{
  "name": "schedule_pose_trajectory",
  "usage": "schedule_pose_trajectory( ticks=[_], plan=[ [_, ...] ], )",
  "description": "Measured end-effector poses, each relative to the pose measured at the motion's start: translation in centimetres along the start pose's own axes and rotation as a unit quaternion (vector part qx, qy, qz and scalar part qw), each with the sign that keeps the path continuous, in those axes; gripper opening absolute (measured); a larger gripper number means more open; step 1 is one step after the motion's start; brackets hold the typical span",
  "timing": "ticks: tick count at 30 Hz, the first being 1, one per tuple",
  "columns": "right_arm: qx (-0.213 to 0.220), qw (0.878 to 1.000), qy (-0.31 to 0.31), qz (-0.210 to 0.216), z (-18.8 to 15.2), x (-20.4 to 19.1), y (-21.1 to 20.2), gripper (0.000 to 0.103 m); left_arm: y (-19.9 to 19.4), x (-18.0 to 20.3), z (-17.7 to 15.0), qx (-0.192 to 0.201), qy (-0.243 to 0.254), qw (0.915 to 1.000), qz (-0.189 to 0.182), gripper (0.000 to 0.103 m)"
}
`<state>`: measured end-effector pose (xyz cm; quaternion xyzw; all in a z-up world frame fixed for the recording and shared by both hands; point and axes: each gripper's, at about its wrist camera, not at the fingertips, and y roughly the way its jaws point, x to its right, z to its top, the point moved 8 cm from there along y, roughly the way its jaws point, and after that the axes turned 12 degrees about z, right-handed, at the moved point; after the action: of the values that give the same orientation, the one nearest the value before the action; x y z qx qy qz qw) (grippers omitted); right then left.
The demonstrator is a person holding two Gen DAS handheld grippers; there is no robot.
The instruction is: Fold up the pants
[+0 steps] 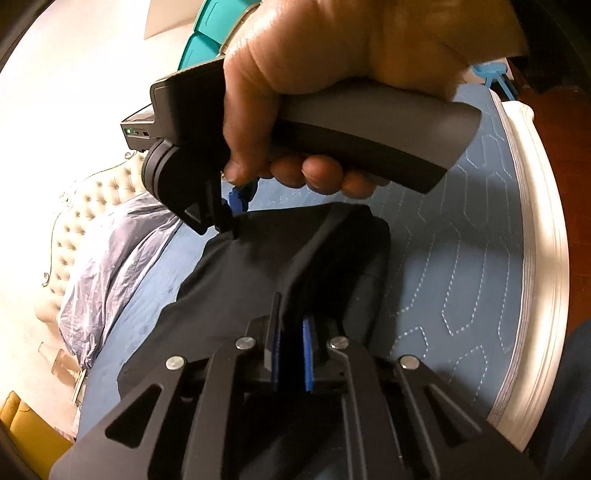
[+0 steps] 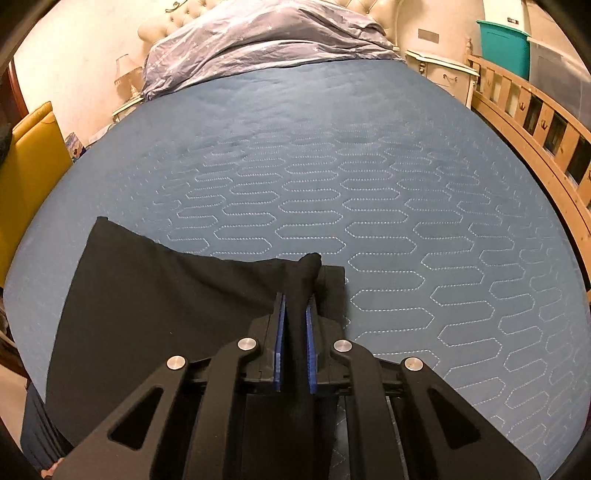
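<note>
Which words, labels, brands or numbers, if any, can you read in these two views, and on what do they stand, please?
None can be read.
The small grey plate on the cream wall above the white nightstand: too small and blurred to read.
The small patterned box beside the yellow chair: print illegible.
The black pants show no label.

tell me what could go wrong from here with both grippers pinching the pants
1. The right gripper holds only a thin bunched ridge of the black pants; it may slip out during the fold.
2. The left gripper also clamps a narrow fold, so uneven pulling could skew the crease.
3. Dragging may ruck the blue quilted cover.
</note>
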<state>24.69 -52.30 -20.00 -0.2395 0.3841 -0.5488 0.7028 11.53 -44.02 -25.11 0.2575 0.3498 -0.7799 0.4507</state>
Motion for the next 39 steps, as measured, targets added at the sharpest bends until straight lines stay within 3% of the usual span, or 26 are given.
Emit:
schedule_pose_trajectory(
  ticks=[6,8,13,15,18,22,25,27,29,32,34,36,39],
  plan=[
    [-0.004,1.000,-0.002,-0.006,-0.4,0.2,0.6,0.008,0.1,-0.5,0.1,-0.006,-0.010,0.9999,-0.005,0.009],
    [-0.008,1.000,-0.005,-0.013,-0.5,0.1,0.8,0.009,0.1,-0.9,0.2,-0.008,-0.019,0.9997,-0.012,0.014],
    [0.033,0.998,0.007,-0.058,-0.6,-0.7,-2.9,0.021,-3.3,-5.4,1.4,-0.002,-0.127,0.9892,-0.073,0.019],
    [0.067,0.996,0.024,-0.050,-1.0,-2.1,-5.7,0.027,-4.5,-9.4,1.1,-0.015,-0.210,0.9738,-0.087,0.019],
    [0.064,0.997,0.026,-0.040,-3.0,-4.7,-6.5,0.026,-3.0,-15.1,-2.0,-0.079,-0.313,0.9449,-0.055,0.019],
    [0.032,0.998,0.039,-0.047,-6.5,-6.1,-4.7,0.026,0.4,-17.0,-7.1,-0.179,-0.341,0.9217,-0.046,0.019],
    [0.007,0.997,0.047,-0.064,-8.8,-5.7,-3.2,0.026,2.1,-15.0,-10.6,-0.264,-0.334,0.8997,-0.096,0.019],
    [0.010,0.997,0.038,-0.074,-9.5,-5.8,-3.4,0.025,2.1,-14.9,-12.0,-0.271,-0.366,0.8827,-0.115,0.020],
    [0.008,0.996,0.031,-0.085,-9.6,-5.9,-3.5,0.025,1.8,-15.3,-12.2,-0.269,-0.364,0.8845,-0.113,0.021],
    [0.010,0.995,0.033,-0.089,-9.9,-5.9,-3.6,0.025,1.8,-16.1,-12.4,-0.269,-0.350,0.8936,-0.083,0.021],
    [0.011,0.995,0.031,-0.092,-9.8,-5.8,-3.5,0.025,1.9,-16.3,-12.3,-0.266,-0.343,0.8962,-0.091,0.022],
    [0.010,0.995,0.026,-0.098,-9.8,-5.9,-3.4,0.025,2.2,-15.9,-12.5,-0.271,-0.351,0.8895,-0.111,0.026],
    [0.008,0.994,0.022,-0.106,-10.0,-6.0,-3.4,0.026,2.5,-15.7,-13.1,-0.278,-0.347,0.8902,-0.101,0.039]
  ],
)
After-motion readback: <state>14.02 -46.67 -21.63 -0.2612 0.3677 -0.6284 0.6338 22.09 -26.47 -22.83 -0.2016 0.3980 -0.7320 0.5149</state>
